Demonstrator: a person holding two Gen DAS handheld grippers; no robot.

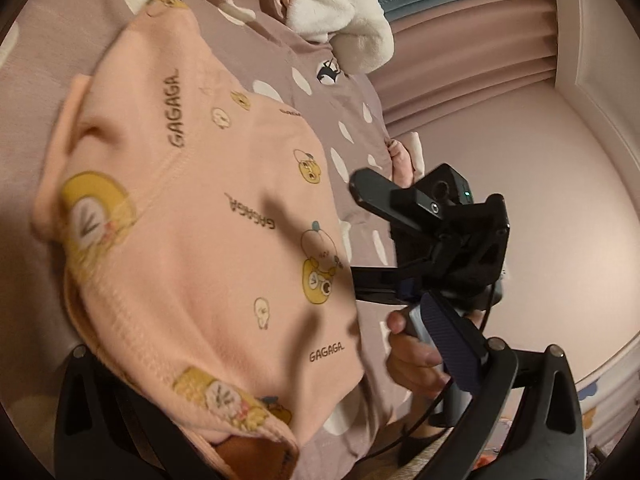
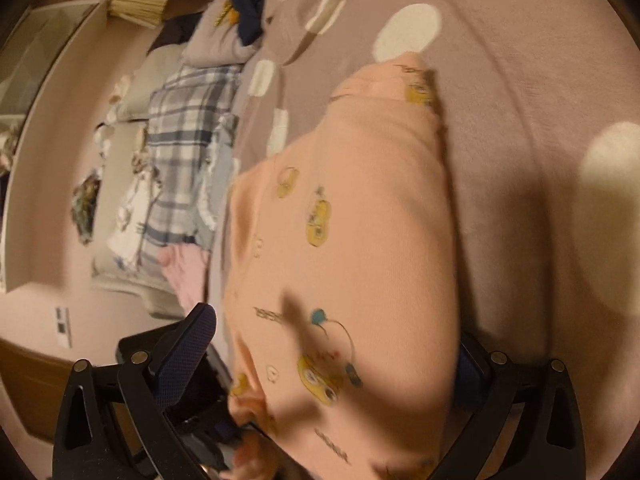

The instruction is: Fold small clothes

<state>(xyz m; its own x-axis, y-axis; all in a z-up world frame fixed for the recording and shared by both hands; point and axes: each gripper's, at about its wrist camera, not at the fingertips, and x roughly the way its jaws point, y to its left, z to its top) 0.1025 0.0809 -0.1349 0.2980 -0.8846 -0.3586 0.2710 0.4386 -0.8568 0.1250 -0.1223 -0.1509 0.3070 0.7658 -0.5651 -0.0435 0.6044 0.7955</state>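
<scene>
A small peach garment (image 1: pixel 208 216) printed with yellow cartoon figures and "GAGAGA" lies on a mauve bedsheet with white dots (image 1: pixel 348 128). My left gripper (image 1: pixel 280 412) is open; the garment's hem drapes over its left finger, and its right fingertip (image 1: pixel 448 344) stands free. The right gripper (image 1: pixel 356 232) shows open beside the garment's right edge in the left wrist view. In the right wrist view the garment (image 2: pixel 360 248) fills the space between my right gripper's (image 2: pixel 332 364) spread fingers and hides part of the right one.
A white fluffy item (image 1: pixel 344 12) lies at the far end of the bed. A plaid cloth (image 2: pixel 188 148), a pink garment (image 2: pixel 186 276) and a dark bundle (image 2: pixel 250 8) lie left of the peach garment. Pink curtains (image 1: pixel 472 64) hang beyond the bed.
</scene>
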